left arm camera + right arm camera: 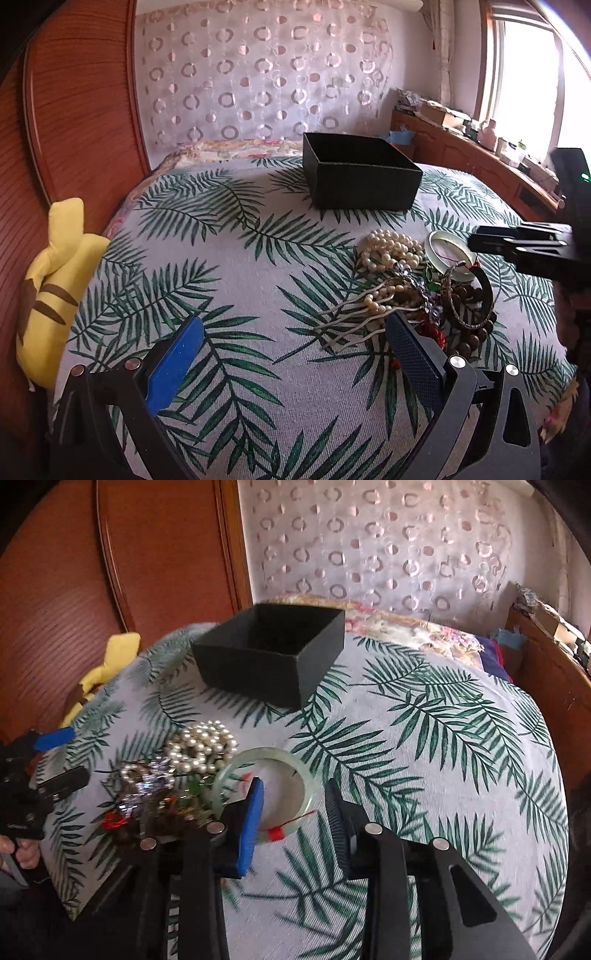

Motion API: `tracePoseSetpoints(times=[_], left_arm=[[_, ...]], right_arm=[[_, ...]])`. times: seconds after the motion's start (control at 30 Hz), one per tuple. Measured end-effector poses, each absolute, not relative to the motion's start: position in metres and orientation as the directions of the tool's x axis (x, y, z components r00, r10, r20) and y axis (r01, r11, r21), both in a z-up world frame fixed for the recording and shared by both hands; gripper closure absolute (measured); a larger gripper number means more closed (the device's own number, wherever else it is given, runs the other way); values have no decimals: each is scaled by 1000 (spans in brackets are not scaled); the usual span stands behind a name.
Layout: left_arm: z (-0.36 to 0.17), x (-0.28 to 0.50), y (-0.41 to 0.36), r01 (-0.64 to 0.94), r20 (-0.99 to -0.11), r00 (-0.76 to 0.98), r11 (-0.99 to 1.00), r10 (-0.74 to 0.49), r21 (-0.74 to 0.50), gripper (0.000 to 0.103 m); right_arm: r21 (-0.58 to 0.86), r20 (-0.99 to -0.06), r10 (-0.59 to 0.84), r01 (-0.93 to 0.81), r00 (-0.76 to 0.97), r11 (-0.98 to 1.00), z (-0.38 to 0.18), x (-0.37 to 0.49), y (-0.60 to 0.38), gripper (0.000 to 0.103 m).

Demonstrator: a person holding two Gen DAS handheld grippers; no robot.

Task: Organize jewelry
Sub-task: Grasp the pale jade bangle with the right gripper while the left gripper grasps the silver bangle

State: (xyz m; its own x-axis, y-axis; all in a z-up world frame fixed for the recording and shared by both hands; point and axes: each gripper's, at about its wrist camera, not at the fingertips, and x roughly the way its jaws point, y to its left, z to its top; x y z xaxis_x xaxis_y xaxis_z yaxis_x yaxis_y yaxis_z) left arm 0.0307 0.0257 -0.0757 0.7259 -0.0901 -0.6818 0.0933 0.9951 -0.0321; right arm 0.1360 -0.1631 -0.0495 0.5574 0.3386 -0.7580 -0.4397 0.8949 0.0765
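Observation:
An open black box [360,171] [271,651] stands on the leaf-print bedspread. In front of it lies a heap of jewelry: a pearl strand [391,248] [201,746], a pale green jade bangle [448,251] [295,764], brown wooden beads [476,325] and a crystal piece [149,786]. My left gripper [295,343] is open and empty, its right finger beside the heap. My right gripper [293,794] is open, one finger inside the bangle and one outside its right rim; it shows at the right edge of the left wrist view [524,245].
A yellow plush toy [55,291] lies at the bed's left edge against the wooden headboard [74,110]. A wooden shelf with clutter [480,147] runs along the right under the window. A patterned curtain [266,74] hangs behind the bed.

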Motion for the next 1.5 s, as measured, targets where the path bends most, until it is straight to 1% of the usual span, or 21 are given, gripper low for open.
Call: tracePoseSetpoints(times=[0.13,0.2,0.23,0.27,0.3,0.37,0.4,0.47,0.5,0.57,0.8,0.93,1.1,1.13,1.17,1.27,1.37,1.5], left_arm=[[-81,32,28,123,-696,706,990,-133,-65,8],[-81,31,27,140,-697,700,987,-155,-79,8],[-81,31,26,154,-696,697,984,-172,-89,9],[-81,31,25,162,-696,695,982,-181,-93,15],[-81,31,25,169,-698,691,981,-187,-95,18],[-82,32,23,180,-703,683,979,-196,-98,29],[-82,33,22,190,-705,679,977,-205,-101,32],[-84,33,21,203,-712,669,974,-216,-105,43],[-84,34,21,211,-715,662,972,-223,-107,45],[-86,36,20,225,-724,650,968,-233,-110,54],[-87,44,7,285,-753,617,957,-229,-58,55],[-77,43,-3,312,-734,622,946,-272,-87,55],[-66,49,-26,361,-719,623,929,-307,-83,55],[-65,51,-31,376,-718,618,922,-320,-87,59],[-64,54,-38,394,-719,610,915,-332,-88,66],[-64,65,-56,426,-726,598,902,-338,-69,77],[-68,80,-65,445,-745,565,891,-356,-89,80],[-72,93,-73,467,-760,538,879,-365,-92,80]], right_arm=[[55,-787,308,-436,534,898,-58,146,-163,68],[33,-794,289,-437,534,899,-62,147,-162,79],[14,-792,279,-441,543,898,-62,146,-162,81],[4,-792,272,-441,547,898,-62,145,-162,88],[-5,-792,263,-436,551,900,-61,145,-164,94],[-15,-792,246,-421,558,907,-60,146,-170,94],[-31,-791,226,-407,568,913,-60,146,-174,94],[-50,-790,206,-395,578,917,-59,144,-180,95],[-48,-789,208,-395,578,917,-59,142,-183,94],[-57,-786,203,-395,585,917,-59,141,-185,94],[-70,-773,199,-393,603,917,-60,138,-185,94],[-53,-775,211,-393,596,918,-59,139,-183,94],[-61,-776,206,-396,596,916,-55,136,-186,95],[-65,-773,203,-394,601,917,-53,134,-188,95],[-71,-769,200,-392,608,917,-51,131,-190,95],[-72,-762,204,-393,614,917,-47,126,-193,95],[-70,-764,204,-392,613,917,-48,123,-198,95],[-59,-760,212,-391,614,919,-47,121,-203,95]])
